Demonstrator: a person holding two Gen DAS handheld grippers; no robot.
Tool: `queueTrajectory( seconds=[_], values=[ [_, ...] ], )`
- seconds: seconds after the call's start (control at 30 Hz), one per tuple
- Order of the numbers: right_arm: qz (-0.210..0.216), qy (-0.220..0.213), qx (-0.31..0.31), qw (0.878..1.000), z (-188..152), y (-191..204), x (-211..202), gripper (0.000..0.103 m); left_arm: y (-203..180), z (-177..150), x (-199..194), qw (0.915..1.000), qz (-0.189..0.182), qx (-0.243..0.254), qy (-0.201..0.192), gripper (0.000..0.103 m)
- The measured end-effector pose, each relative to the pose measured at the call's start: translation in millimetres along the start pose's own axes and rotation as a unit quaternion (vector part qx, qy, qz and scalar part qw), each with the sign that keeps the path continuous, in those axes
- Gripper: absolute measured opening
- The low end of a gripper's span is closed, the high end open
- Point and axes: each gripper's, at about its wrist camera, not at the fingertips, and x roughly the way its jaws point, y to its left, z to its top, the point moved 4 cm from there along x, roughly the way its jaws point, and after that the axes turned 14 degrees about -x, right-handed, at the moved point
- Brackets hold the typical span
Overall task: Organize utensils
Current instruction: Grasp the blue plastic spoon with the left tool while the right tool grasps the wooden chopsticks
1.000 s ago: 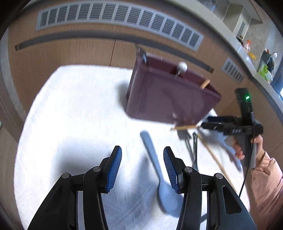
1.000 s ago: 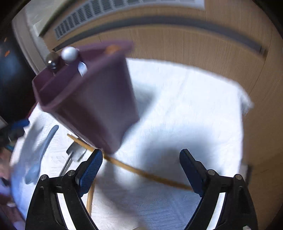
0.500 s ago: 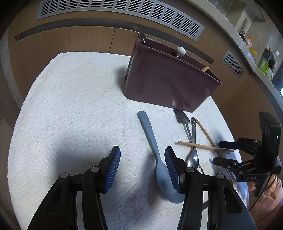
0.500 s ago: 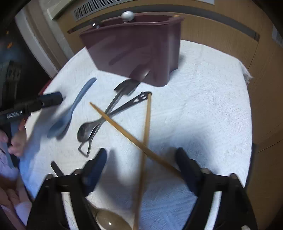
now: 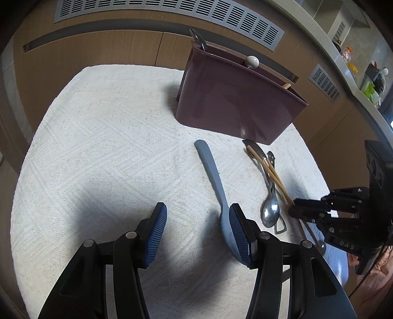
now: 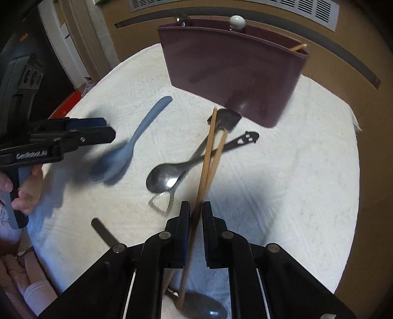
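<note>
A maroon utensil holder [image 5: 235, 108] [image 6: 235, 73] stands at the back of a white towel [image 5: 98, 159] [image 6: 294, 176] with a few utensils in it. My right gripper [image 6: 196, 211] [image 5: 293, 213] is shut on a pair of wooden chopsticks [image 6: 208, 157] [image 5: 267, 169], whose tips point toward the holder. My left gripper [image 5: 197, 220] [image 6: 108, 133] is open, with its right finger beside the bowl of a blue-grey spoon [image 5: 216, 181] [image 6: 130, 144]. A metal spoon [image 6: 169, 176] [image 5: 270, 201] and a slotted metal utensil [image 6: 243, 139] lie under the chopsticks.
A dark spatula head [image 6: 227, 117] lies at the holder's foot. A dark handle [image 6: 104, 233] and another spoon bowl [image 6: 206, 306] lie near my right gripper. Wooden cabinet fronts [image 5: 98, 46] with a vent grille [image 5: 172, 14] stand behind the towel.
My right gripper went from wide open to shut on the two chopsticks, which now lie together instead of crossed. My left gripper stayed open near the blue-grey spoon.
</note>
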Motion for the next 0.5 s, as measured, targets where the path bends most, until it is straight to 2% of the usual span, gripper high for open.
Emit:
queueTrajectory(
  seconds=[0.13, 0.37, 0.43, 0.5],
  values=[
    [0.026, -0.005, 0.013, 1.000, 7, -3, 7, 0.011, 2, -1, 2, 1.0000, -0.003, -0.001, 0.008, 0.054],
    [-0.013, -0.011, -0.002, 1.000, 24, -13, 20, 0.015, -20, -2, 4, 0.9994, -0.003, 0.030, 0.017, 0.054],
    [-0.005, -0.015, 0.012, 1.000, 26, -16, 18, 0.012, -24, -2, 5, 0.9991, 0.004, 0.036, 0.021, 0.054],
    [-0.009, -0.038, 0.023, 0.999, 25, -19, 7, 0.005, -29, 1, 7, 0.9987, 0.011, 0.044, 0.025, 0.054]
  ],
)
